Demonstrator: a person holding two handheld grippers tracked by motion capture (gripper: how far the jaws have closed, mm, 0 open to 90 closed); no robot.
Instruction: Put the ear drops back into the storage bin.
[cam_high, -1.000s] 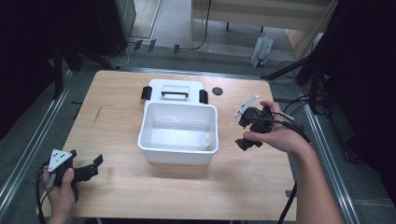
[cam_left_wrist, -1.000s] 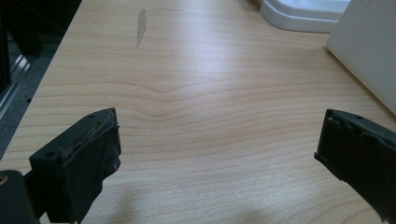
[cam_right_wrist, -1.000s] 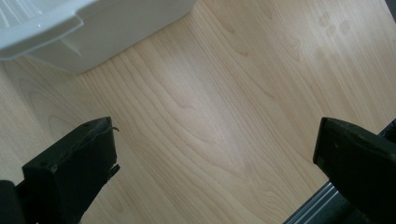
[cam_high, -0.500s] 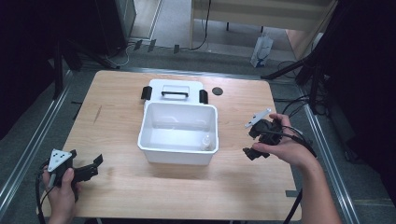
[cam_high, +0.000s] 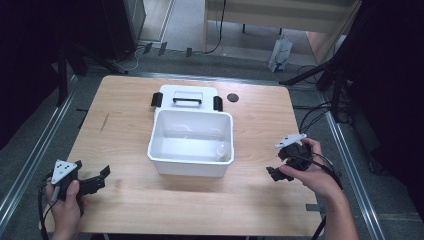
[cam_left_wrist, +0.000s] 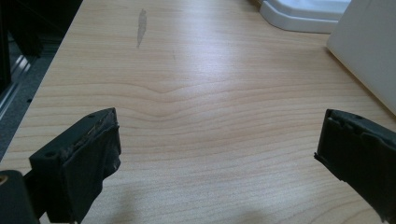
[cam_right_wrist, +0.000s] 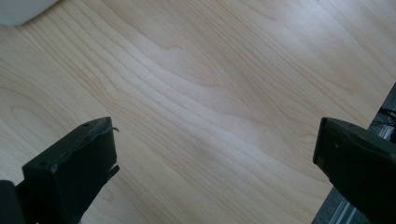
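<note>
Presently held left tool (cam_high: 102, 176) low over counter (cam_high: 125, 115), jaws spread wide, nothing between them. Kept right tool (cam_high: 272, 173) likewise wide open, empty, above bare wood near counter's edge. Saw white bin (cam_high: 192, 137) between both tools, well apart from each, small bottle (cam_high: 220, 151) inside; lid (cam_high: 186, 98) just beyond bin, touching it.

Open white bin (cam_high: 191, 145) mid-table, lid (cam_high: 187, 98) behind

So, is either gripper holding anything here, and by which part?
Nothing is held. The left gripper and right gripper both have their jaws open over the bare wooden table, apart from the white plastic box.
</note>
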